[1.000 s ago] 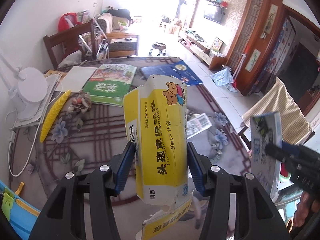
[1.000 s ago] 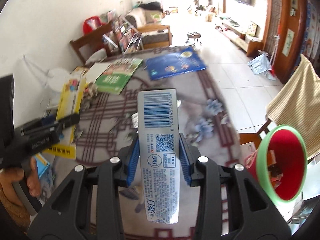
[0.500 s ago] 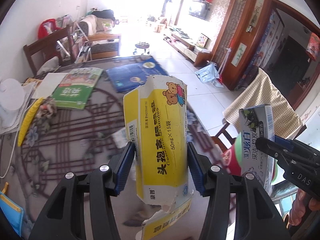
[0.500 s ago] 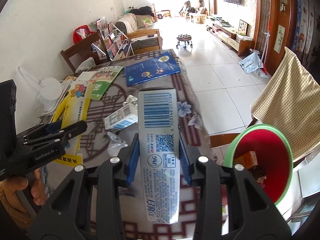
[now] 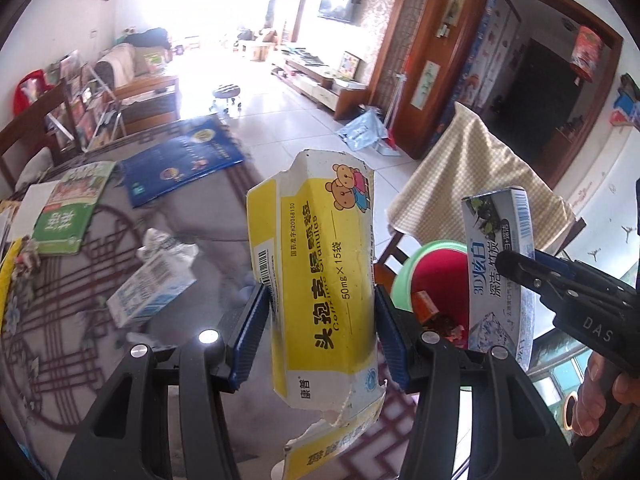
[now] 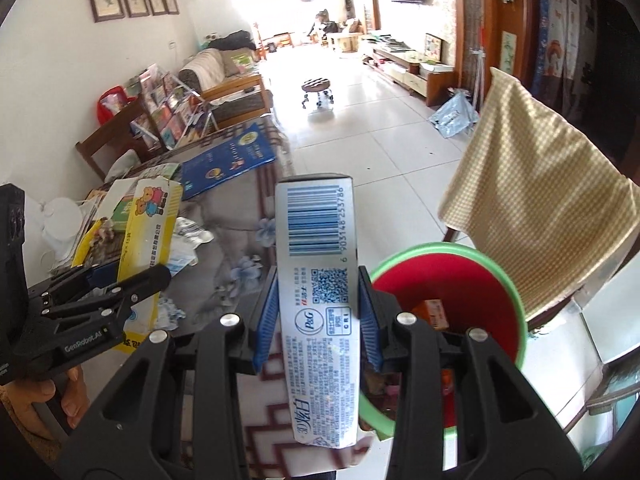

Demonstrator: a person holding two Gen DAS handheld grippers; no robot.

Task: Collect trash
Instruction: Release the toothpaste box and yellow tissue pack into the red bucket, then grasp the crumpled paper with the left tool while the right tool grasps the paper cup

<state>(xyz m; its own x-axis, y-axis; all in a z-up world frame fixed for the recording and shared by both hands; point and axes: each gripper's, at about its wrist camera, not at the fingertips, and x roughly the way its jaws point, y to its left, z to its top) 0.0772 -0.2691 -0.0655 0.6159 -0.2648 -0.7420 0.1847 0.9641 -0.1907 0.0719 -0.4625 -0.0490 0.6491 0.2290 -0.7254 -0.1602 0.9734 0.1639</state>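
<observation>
You carry two boxes toward red bin (image 6: 448, 292), right of desk (image 5: 80, 320); bin already holds some trash. Left gripper (image 5: 320, 332): jaws clamped on torn yellow medicine box (image 5: 316, 280). Right gripper (image 6: 318, 316): jaws clamped on toothpaste box (image 6: 318, 280), near bin rim. Small white-blue carton (image 5: 150, 294) and crumpled wrapper (image 5: 166, 242) left on desk. Drop not yet made.
</observation>
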